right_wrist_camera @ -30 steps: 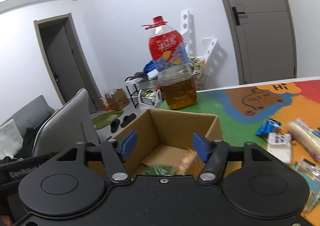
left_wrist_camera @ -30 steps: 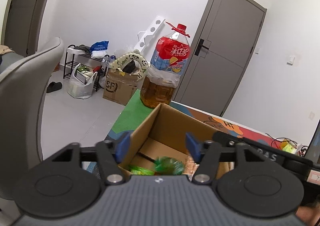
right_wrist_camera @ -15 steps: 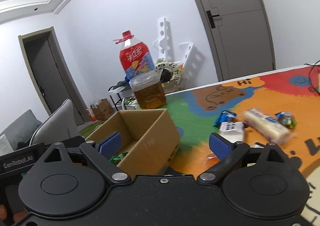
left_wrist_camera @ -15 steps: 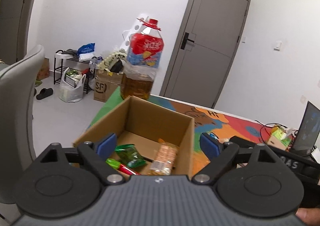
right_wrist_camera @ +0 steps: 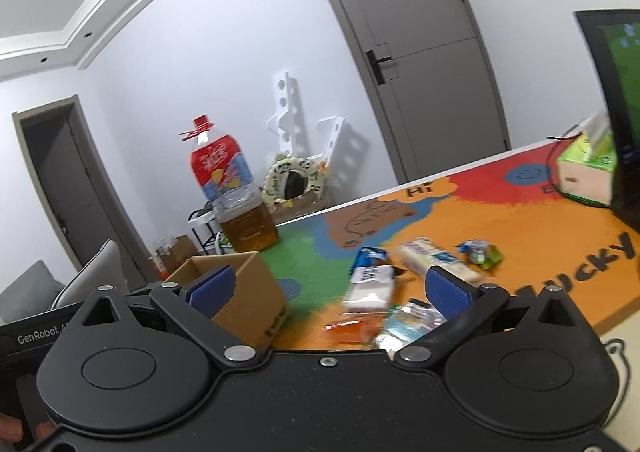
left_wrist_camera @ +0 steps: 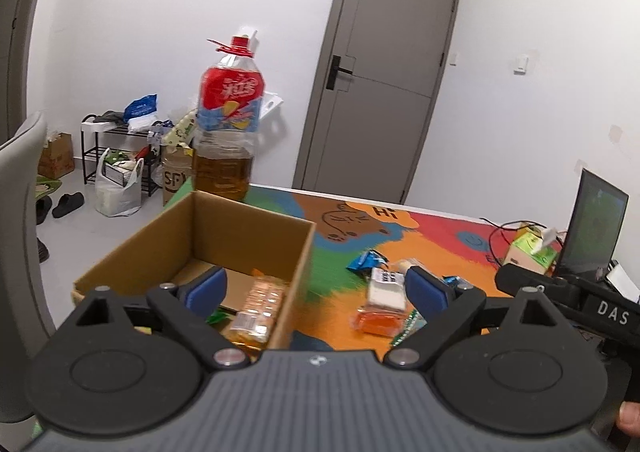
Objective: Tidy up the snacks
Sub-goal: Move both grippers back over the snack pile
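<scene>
The cardboard box (left_wrist_camera: pixel 224 248) sits open at the left end of the table, and inside it lie an orange-wrapped pack of biscuits (left_wrist_camera: pixel 258 306) and a bit of green wrapper (left_wrist_camera: pixel 218 316) beside it. Behind the box stands a big oil bottle (left_wrist_camera: pixel 228 123) with a red cap and red label, amber liquid filling its lower part. The left gripper (left_wrist_camera: pixel 316 290) is spreading its blue pads wide with nothing between them; one pad hangs over the box, the other over the loose snacks. The right gripper (right_wrist_camera: pixel 326 286) is also opening, wide and empty, its left pad in front of the box's corner. On the colourful play mat (right_wrist_camera: pixel 520 219) the remaining snacks lie scattered just right of the box: a white packet (right_wrist_camera: pixel 370 286), a long pale bar (right_wrist_camera: pixel 436 262), a blue wrapper (right_wrist_camera: pixel 366 256), a small green-and-blue sweet (right_wrist_camera: pixel 480 252), an orange packet (right_wrist_camera: pixel 348 330) and a green-edged pack (right_wrist_camera: pixel 408 322) nearest the pads. Farther right are a green tissue box (right_wrist_camera: pixel 584 167) and a dark laptop screen (left_wrist_camera: pixel 592 223). A grey door (left_wrist_camera: pixel 384 91) stands shut in the white wall, with a rack (left_wrist_camera: pixel 116 147), bags and slippers on the floor at the left.
</scene>
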